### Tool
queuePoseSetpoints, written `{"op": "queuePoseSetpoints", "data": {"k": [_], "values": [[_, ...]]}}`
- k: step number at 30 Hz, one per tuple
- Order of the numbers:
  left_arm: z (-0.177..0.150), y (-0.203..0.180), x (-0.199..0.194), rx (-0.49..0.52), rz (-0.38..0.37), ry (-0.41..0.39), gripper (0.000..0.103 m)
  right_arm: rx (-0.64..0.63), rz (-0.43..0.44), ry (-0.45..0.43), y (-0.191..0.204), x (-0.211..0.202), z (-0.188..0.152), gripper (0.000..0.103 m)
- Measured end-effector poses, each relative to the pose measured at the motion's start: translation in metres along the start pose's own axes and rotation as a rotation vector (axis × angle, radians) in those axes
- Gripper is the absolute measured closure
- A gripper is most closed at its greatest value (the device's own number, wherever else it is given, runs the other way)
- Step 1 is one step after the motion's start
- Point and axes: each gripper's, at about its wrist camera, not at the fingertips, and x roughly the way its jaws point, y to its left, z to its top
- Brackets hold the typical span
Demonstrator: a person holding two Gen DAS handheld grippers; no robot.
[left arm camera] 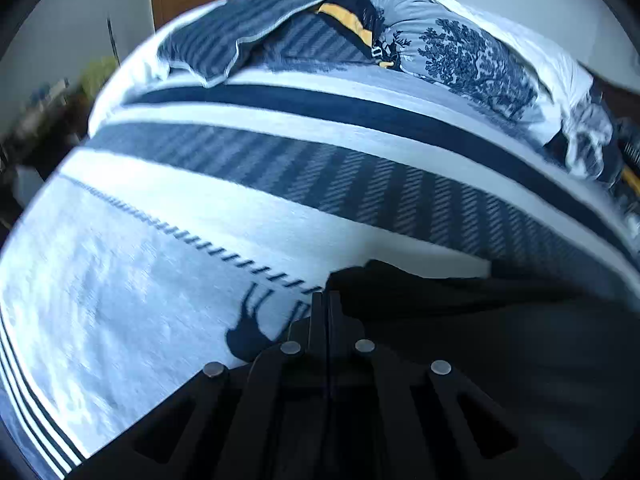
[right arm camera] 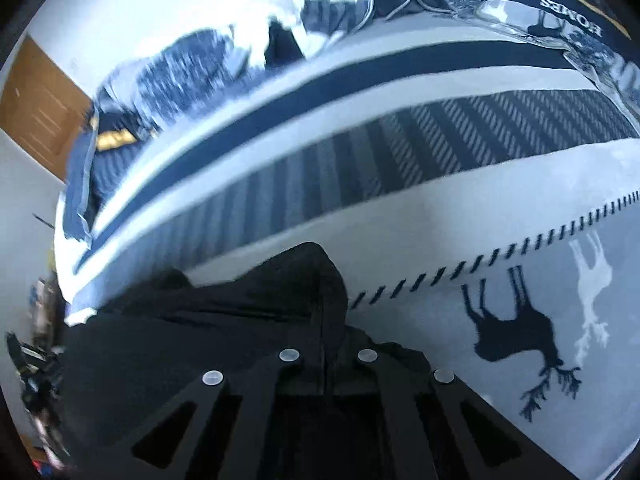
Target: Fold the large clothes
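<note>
A black garment (left arm camera: 500,340) lies on the bed at the lower right of the left wrist view and fills the lower left of the right wrist view (right arm camera: 192,332). My left gripper (left arm camera: 324,304) is shut, its fingers pressed together on the garment's left edge. My right gripper (right arm camera: 324,320) is shut on a bunched fold of the same black garment, which rises in a hump just above the fingers. Both hold the cloth low over the bedspread.
The bed carries a white, grey and navy striped bedspread (left arm camera: 280,168) with deer figures (right arm camera: 516,320). Rumpled pillows and a patterned duvet (left arm camera: 460,52) lie at the far side. A brown wooden door (right arm camera: 40,108) and cluttered furniture (right arm camera: 40,360) stand beyond the bed.
</note>
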Motion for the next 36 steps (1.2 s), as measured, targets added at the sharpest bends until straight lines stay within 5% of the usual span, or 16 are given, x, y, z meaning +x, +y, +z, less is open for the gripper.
{"op": "queuePoseSetpoints", "data": {"k": [5, 9, 11, 12, 13, 14, 15, 16, 21, 24, 26, 28, 31, 36], "values": [[-0.008, 0.007, 0.006, -0.03, 0.054, 0.026, 0.102, 0.04, -0.027, 0.021, -0.011, 0.013, -0.008, 0.102], [-0.004, 0.039, -0.043, -0.163, 0.009, -0.055, 0.101, 0.15, 0.003, -0.021, -0.036, -0.02, -0.01, 0.1], [-0.006, 0.044, -0.073, -0.158, 0.01, -0.088, 0.087, 0.154, 0.02, -0.061, -0.041, -0.046, -0.016, 0.099], [-0.011, 0.045, -0.085, -0.141, 0.008, -0.092, 0.06, 0.137, 0.02, -0.085, -0.041, -0.062, -0.021, 0.095], [-0.017, 0.045, -0.096, -0.123, 0.004, -0.095, 0.029, 0.12, 0.025, -0.105, -0.04, -0.076, -0.027, 0.079], [-0.029, 0.044, -0.109, -0.096, 0.001, -0.112, 0.021, 0.103, 0.034, -0.123, -0.04, -0.088, -0.035, 0.04], [-0.038, 0.048, -0.115, -0.074, 0.004, -0.126, 0.02, 0.088, 0.048, -0.153, -0.041, -0.1, -0.046, 0.02], [-0.051, 0.046, -0.119, -0.031, 0.017, -0.126, 0.02, 0.076, 0.058, -0.181, -0.041, -0.108, -0.055, 0.015], [-0.085, 0.064, -0.095, -0.045, 0.019, 0.005, 0.02, 0.053, 0.117, -0.132, -0.041, -0.1, -0.093, 0.017], [-0.098, 0.079, -0.089, -0.13, -0.074, 0.026, 0.025, 0.078, 0.166, -0.082, -0.054, -0.083, -0.106, 0.039], [-0.102, 0.086, -0.087, -0.176, -0.155, 0.028, 0.038, 0.089, 0.229, -0.053, -0.058, -0.072, -0.106, 0.072], [-0.102, 0.088, -0.088, -0.204, -0.23, 0.022, 0.07, 0.075, 0.265, -0.073, -0.057, -0.074, -0.109, 0.083], [-0.108, 0.072, -0.099, -0.15, -0.168, -0.048, 0.088, 0.072, 0.256, -0.113, -0.057, -0.084, -0.114, 0.097], [-0.106, 0.051, -0.093, -0.068, -0.087, -0.072, 0.092, 0.045, 0.133, -0.08, -0.057, -0.063, -0.114, 0.098]]}}
